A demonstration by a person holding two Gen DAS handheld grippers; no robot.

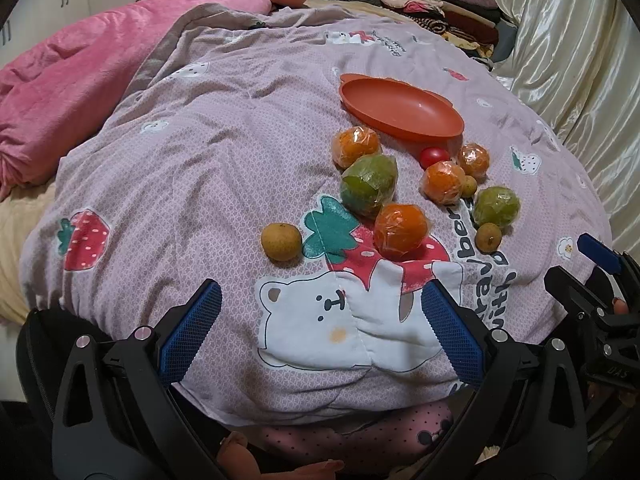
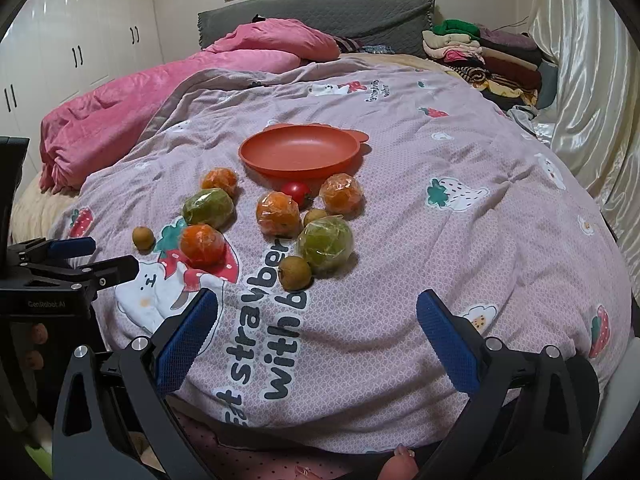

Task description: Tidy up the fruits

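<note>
An empty orange plate (image 1: pixel 400 110) (image 2: pixel 300 152) lies on the quilt. In front of it lie several plastic-wrapped oranges (image 1: pixel 401 232) (image 2: pixel 202 245), two wrapped green fruits (image 1: pixel 369 184) (image 2: pixel 326 244), a red tomato (image 1: pixel 434 157) (image 2: pixel 296 191) and small brown longans (image 1: pixel 281 241) (image 2: pixel 295 273). My left gripper (image 1: pixel 322 300) is open and empty, near the quilt's front edge, short of the fruit. My right gripper (image 2: pixel 318 310) is open and empty, just short of the nearest longan. Each gripper shows at the other view's edge (image 1: pixel 600 276) (image 2: pixel 80 260).
A strawberry-print lilac quilt (image 1: pixel 224 168) (image 2: pixel 460 220) covers the bed. A pink blanket (image 1: pixel 80 80) (image 2: pixel 132 100) lies at the left. Folded clothes (image 1: pixel 440 8) (image 2: pixel 480 56) are stacked at the back right, beside a shiny cream curtain (image 2: pixel 592 80).
</note>
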